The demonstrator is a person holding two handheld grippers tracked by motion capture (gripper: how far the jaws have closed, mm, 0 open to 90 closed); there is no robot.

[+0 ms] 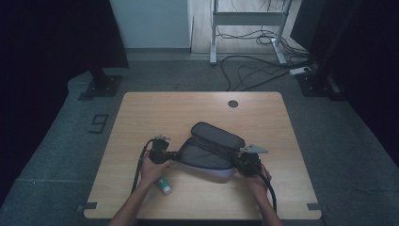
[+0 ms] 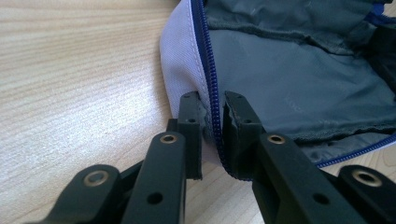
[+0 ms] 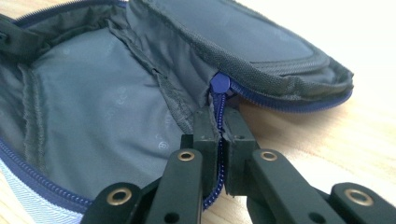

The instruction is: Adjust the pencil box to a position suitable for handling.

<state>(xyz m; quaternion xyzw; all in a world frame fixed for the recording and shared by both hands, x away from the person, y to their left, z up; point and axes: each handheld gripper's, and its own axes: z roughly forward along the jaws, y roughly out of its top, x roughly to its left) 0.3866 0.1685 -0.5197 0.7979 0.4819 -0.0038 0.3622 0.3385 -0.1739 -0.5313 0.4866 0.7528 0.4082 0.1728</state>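
Nearest the table's [image 1: 141, 197] front edge lies a small tube [image 1: 164, 185], white with a green cap, just beside the person's left hand [image 1: 153, 169]; any label is too small to read. Tabletop is pale wood-grain laminate, rectangular with rounded corners.

Left gripper [image 2: 212, 112]: matte black plastic jaws with brass-coloured rivets, clamped together on the pouch's [image 1: 209, 150] rim, pinching the blue zipper tape [image 2: 212, 84] between pale lavender woven outer fabric and grey lining. The jaws' lower parts are cut off by the frame.

Right gripper [image 3: 218, 122]: same black jaws, closed tight on the opposite zipper end, blue coil teeth running between them, just below a round blue zipper stop [image 3: 219, 84]. A grey triangular plate [image 1: 254, 149] sits on top of it in the high view.

The pouch sits near the table's middle, held open between both grippers. Soft, rounded shape; smooth grey lining with faint printed marks, frayed seam edges inside. Its dark padded flap [image 3: 252, 37] of coarse weave is folded back on the far side. Interior depths are shadowed, contents unclear.

Farther: a round dark grommet [image 1: 233, 103] near the table's far edge. Beyond, grey carpet, loose cables [image 1: 254, 70], a white metal stand [image 1: 247, 28]; the sides are too dark to read.
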